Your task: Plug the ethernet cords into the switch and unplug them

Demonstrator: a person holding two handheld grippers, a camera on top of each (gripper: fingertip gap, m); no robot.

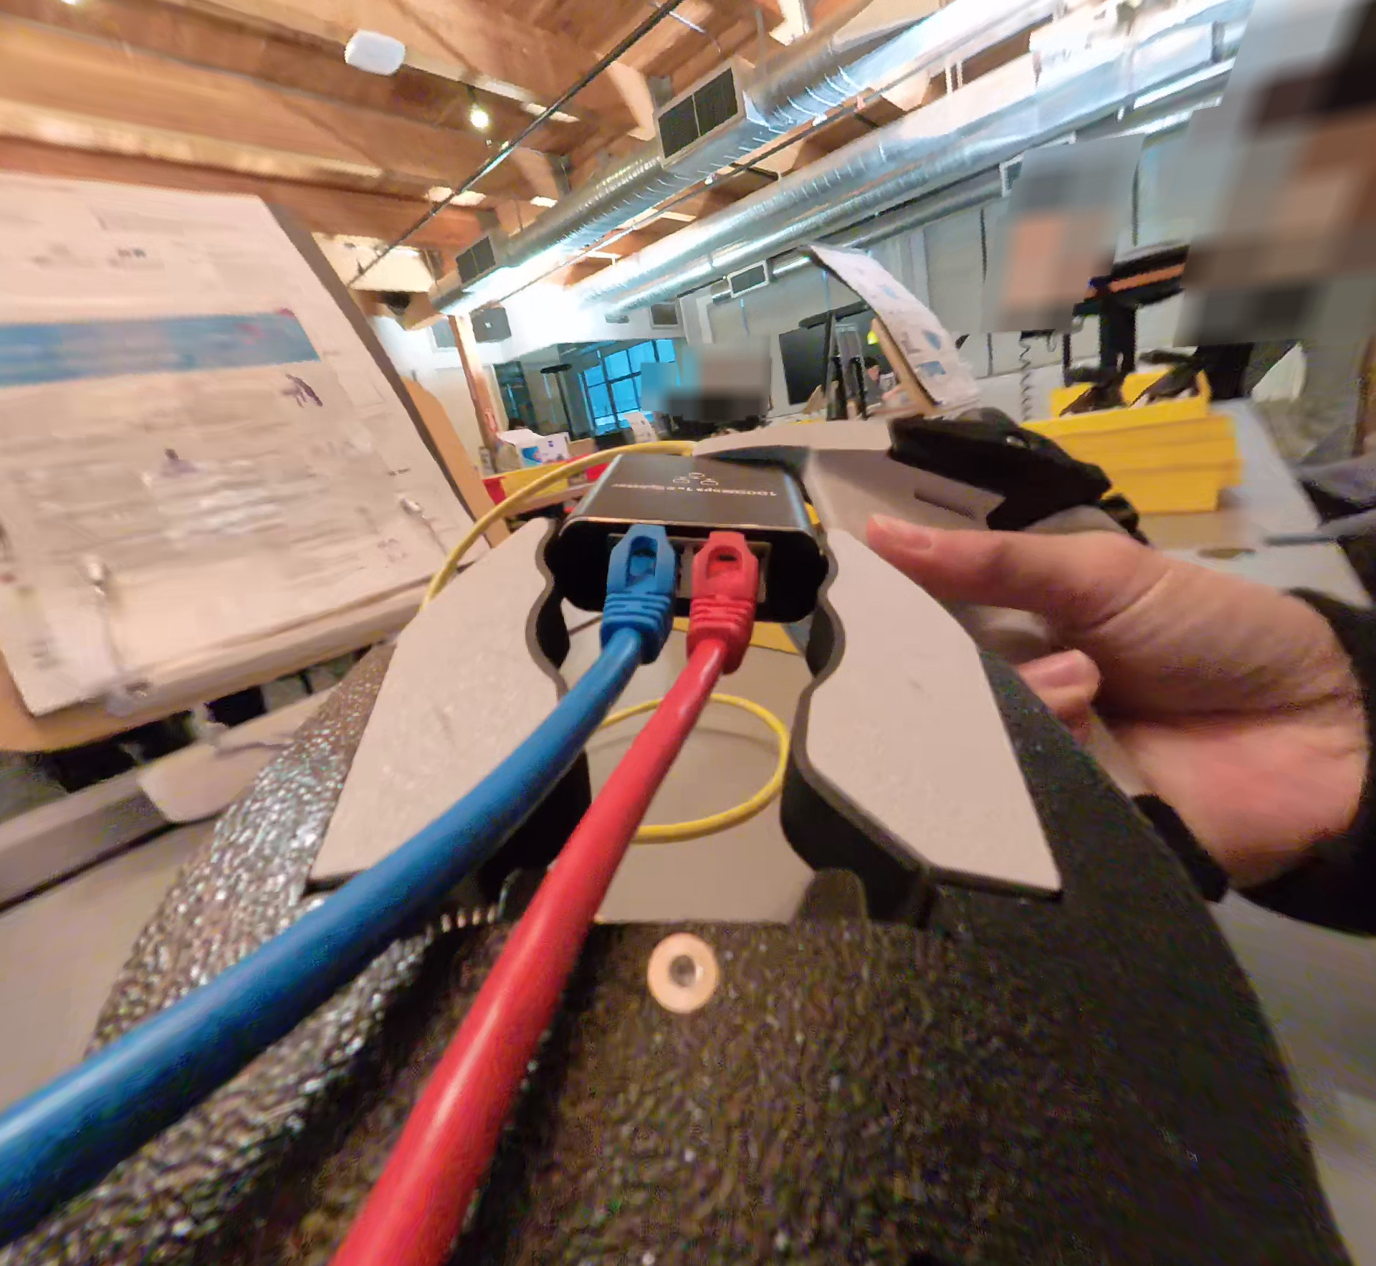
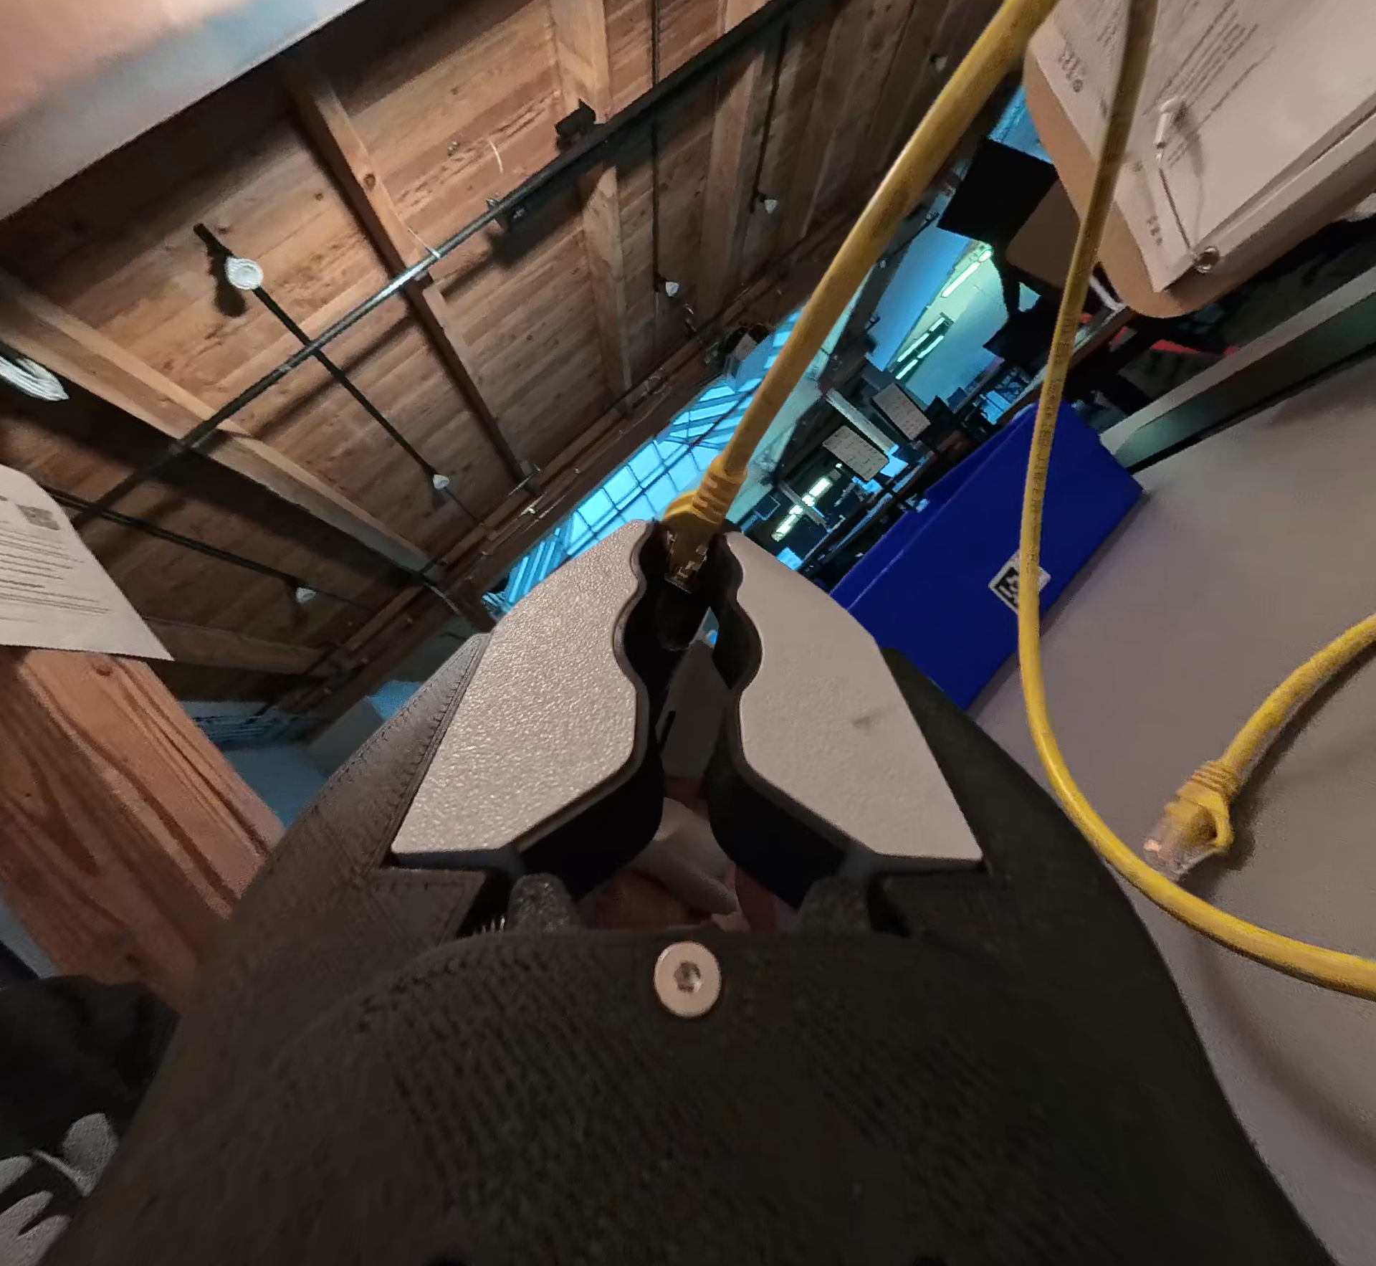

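My left gripper (image 1: 685, 571) is shut on the black switch (image 1: 689, 530) and holds it tilted up above the table. A blue cord (image 1: 636, 586) and a red cord (image 1: 721, 586) are plugged into its near face and trail back toward the camera. A yellow cord (image 1: 521, 500) loops behind and below the switch. My right gripper (image 2: 689, 564) is shut on the yellow cord's plug (image 2: 692, 530), held in the air and pointing up toward the ceiling. The cord's other plug (image 2: 1191, 820) lies loose on the grey table (image 2: 1228, 634). The right gripper also shows beyond the switch in the left wrist view (image 1: 856, 478), held by a hand (image 1: 1117, 664).
A board with printed sheets (image 1: 171, 426) leans at the left of the table; it shows at the top right in the right wrist view (image 2: 1228, 76). A blue box (image 2: 975, 560) stands at the table's far edge. Yellow bins (image 1: 1161, 441) sit at the right. A wooden post (image 2: 89, 783) stands at the left.
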